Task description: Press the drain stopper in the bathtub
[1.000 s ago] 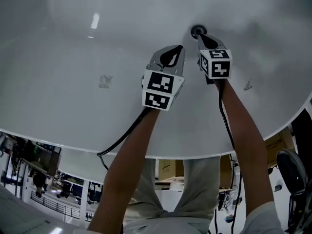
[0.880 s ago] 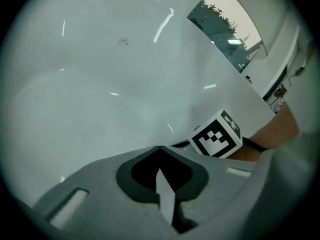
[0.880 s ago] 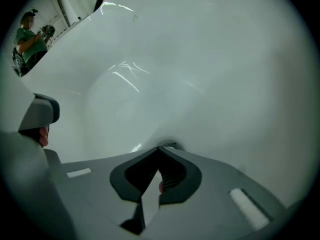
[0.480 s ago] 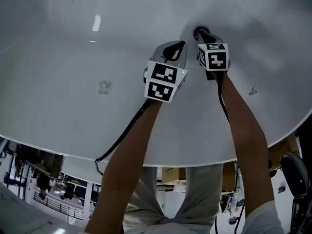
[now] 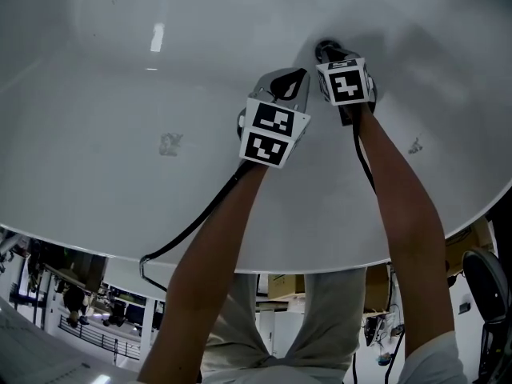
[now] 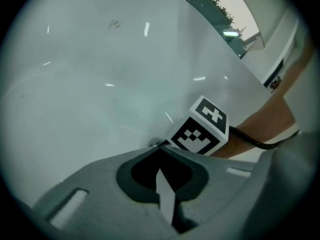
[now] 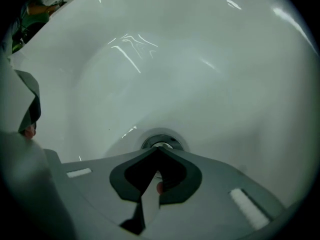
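One bathtub [image 5: 144, 158], white, no loose items in it. One drain stopper [image 5: 322, 50], a round metal piece set in the tub floor, well away from the near rim the person leans over and a bit toward the right rim.

Two grippers, both over the tub floor. Right gripper [image 5: 330, 57] is the nearer one. In the right gripper view its jaws are closed tip to tip with nothing between them. The drain stopper [image 7: 162, 141] sits straight ahead of the tips and just past them, looks touching or nearly so; contact can't be confirmed. The stopper is round, so it has no long axis and the jaws need no turning.

Left gripper [image 5: 299, 75] is just beside the right one, on its left and nearer the near rim. Its jaws are also closed and empty. In the left gripper view only a sliver of the stopper [image 6: 152, 143] shows past the tips, beside the right gripper's marker cube [image 6: 200, 129].

Judgement: the press goes to the right gripper, pushing along its own jaw line down onto the stopper. The left gripper is idle.
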A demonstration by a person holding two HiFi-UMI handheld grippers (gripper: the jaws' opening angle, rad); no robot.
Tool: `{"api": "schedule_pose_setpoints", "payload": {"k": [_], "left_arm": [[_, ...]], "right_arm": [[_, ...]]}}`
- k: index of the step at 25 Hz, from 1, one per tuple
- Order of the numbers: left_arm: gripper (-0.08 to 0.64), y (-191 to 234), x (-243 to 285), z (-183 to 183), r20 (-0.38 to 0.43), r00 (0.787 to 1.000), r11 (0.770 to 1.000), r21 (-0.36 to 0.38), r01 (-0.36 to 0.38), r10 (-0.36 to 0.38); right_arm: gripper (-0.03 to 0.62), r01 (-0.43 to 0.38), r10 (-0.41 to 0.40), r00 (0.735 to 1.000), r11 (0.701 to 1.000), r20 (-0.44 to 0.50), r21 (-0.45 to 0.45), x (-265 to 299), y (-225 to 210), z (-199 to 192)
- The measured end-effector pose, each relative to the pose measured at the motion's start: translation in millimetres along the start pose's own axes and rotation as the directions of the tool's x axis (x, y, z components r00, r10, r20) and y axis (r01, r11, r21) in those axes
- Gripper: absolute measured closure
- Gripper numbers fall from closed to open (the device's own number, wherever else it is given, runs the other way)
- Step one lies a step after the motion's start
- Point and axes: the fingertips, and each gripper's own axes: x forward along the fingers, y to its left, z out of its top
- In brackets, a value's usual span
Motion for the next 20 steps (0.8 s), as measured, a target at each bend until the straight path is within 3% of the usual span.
{"api": "schedule_pose_setpoints", "payload": {"k": [7,20], "left_arm": [[0.557,-7,-19,18,0.018,1.000,1.000,0.011,-0.015,0.014],[0.557,-15,-74,55,0.086,0.991,0.994,-0.024,-0.103,0.105]], "right_arm": [[0.586,-0.014,0.013,0.999,1.000,0.049,0.022,-27,12,2],[0.586,-0.068,0.046,0.968,0.994,0.246,0.083,-122,25,80]]}}
